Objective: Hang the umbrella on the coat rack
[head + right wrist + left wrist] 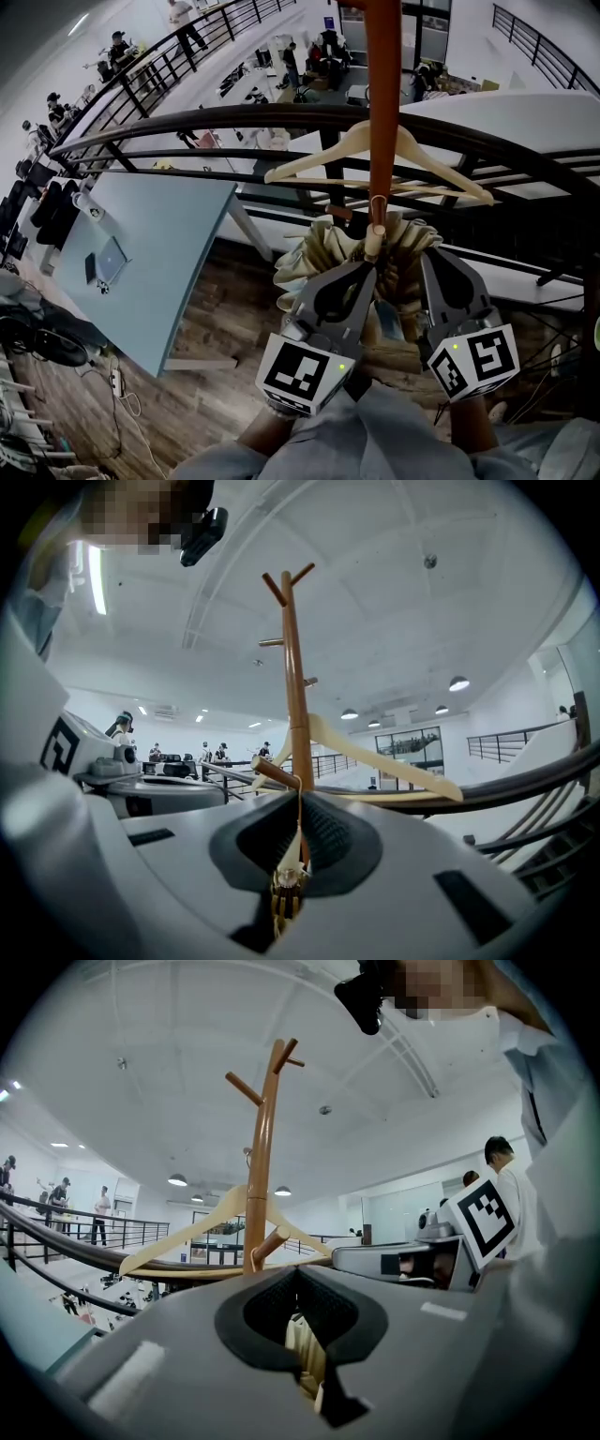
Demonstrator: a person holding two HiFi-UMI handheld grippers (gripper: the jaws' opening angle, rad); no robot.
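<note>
The brown wooden coat rack (382, 112) rises straight ahead of me, with a cream hanger (328, 155) on it. Bunched right under its low peg (375, 240) is the beige folded umbrella (323, 251). My left gripper (361, 274) is shut on the umbrella's fabric (302, 1344), seen pinched between the dark pads. My right gripper (429, 261) is shut on the umbrella's end (286, 891); a thin cream loop runs from there up to the peg (274, 773). Both grippers point level at the pole (260, 1176), side by side.
A dark curved railing (234, 117) runs just behind the rack, with a drop to a lower floor where several people stand. A grey-blue table (159, 244) stands to the left on the wood floor. The hanger's arms (394, 761) spread wide on both sides of the pole.
</note>
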